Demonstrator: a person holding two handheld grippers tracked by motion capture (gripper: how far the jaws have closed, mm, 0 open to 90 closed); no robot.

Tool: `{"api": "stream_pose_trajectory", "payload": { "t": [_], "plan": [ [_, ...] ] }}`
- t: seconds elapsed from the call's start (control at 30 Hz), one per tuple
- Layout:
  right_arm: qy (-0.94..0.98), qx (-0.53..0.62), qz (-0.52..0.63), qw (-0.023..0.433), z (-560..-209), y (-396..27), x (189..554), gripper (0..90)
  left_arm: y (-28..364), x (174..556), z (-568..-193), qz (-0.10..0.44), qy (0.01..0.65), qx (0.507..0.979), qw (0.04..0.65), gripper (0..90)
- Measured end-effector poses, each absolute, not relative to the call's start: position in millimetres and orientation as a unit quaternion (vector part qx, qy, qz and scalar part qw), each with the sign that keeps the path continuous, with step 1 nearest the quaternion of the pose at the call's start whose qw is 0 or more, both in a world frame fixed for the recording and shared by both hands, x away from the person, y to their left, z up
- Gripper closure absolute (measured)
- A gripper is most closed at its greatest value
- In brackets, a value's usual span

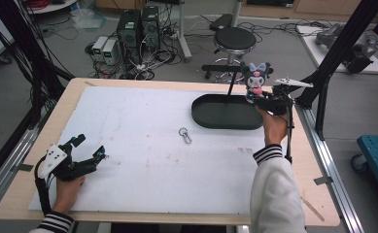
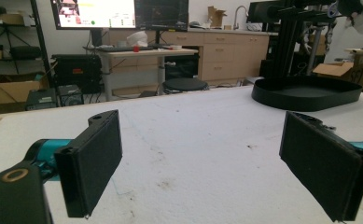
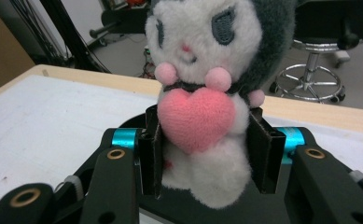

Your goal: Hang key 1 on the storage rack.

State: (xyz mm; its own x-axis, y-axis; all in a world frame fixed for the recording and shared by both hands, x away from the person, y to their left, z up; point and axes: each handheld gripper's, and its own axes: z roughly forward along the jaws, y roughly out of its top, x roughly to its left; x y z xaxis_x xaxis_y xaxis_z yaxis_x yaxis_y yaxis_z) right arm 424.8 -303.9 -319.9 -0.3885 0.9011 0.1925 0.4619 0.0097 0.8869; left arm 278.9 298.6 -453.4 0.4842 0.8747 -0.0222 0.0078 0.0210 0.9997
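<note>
On the bench (image 1: 317,194), the tray (image 1: 215,116) sits at about 2 o'clock from centre, with the key clip (image 1: 185,135) just off its 7 o'clock edge. Plush toy (image 1: 257,80) held above the tray's 3 o'clock rim by the right tool (image 1: 260,99). Left tool (image 1: 90,149) at 8 o'clock, well apart from the clip.

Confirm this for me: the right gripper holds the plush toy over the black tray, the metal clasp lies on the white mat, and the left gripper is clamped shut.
One thing is off: the left gripper is open, its fingers spread wide with nothing between them, as the left gripper view shows. The right gripper does hold the plush toy over the black tray, and the metal clasp lies on the white mat.
</note>
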Motion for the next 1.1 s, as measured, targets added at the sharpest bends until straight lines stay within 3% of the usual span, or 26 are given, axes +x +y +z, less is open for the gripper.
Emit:
{"api": "stream_pose_trajectory", "payload": {
  "t": [1.1],
  "plan": [
    [0.650, 0.544, 0.487, 0.212, -334, -313, 434, 54.3, 298, 279, -453, 0.353, 0.365, 0.604, 0.614, 13.4]
  ]
}}
